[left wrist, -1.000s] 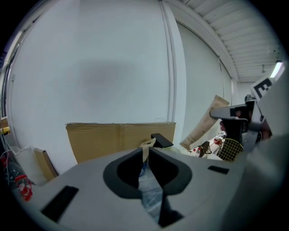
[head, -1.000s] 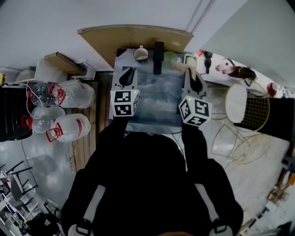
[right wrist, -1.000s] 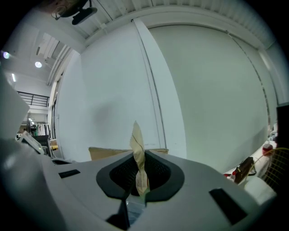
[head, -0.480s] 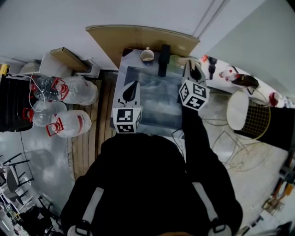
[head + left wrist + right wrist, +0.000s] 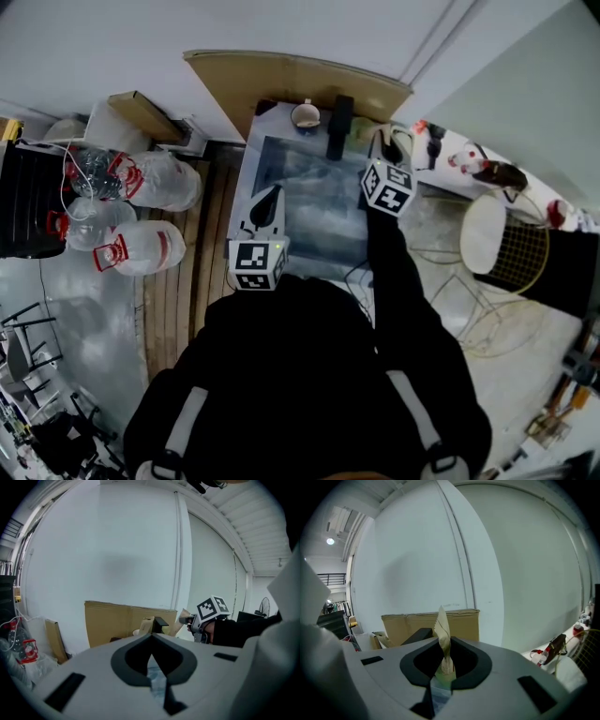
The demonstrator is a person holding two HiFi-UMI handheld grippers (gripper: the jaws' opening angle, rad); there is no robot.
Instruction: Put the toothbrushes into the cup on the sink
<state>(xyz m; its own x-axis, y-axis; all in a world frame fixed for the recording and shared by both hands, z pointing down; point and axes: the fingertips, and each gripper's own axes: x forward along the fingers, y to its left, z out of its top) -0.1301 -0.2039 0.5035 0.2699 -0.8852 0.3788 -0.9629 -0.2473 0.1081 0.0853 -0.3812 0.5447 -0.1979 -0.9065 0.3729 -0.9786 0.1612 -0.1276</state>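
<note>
In the head view the person stands at the sink [image 5: 309,192] with both arms out over it. One cup [image 5: 307,115] sits on the back ledge, just left of the single black faucet [image 5: 337,127]. Behind them a sheet of cardboard [image 5: 291,80] leans on the wall. The right claw [image 5: 388,141] is up at the back right corner of the sink, on the far side of the faucet from the cup. The left claw [image 5: 274,192] hangs over the near left part of the basin. The cup is too small here for me to say whether anything stands in it. On the floor to the left I count at least three water jugs [image 5: 161,180] with red handles.

In the left gripper view that claw's jaws meet at the tips with nothing between them, so it is carrying nothing. Beyond them are the cup, the faucet and the right claw's marker cube.

In the right gripper view the jaws are pinched on one long thing in a brown paper wrapper, which I take to be a toothbrush [image 5: 443,637]. Its serrated end sticks up above the jaws, and a bit of green shows low in the grip.

That makes one toothbrush, one cup and two claws. The brush is picked up but not yet in the cup. It has to cross past the faucet and be dropped in. I see no other toothbrushes anywhere.
</note>
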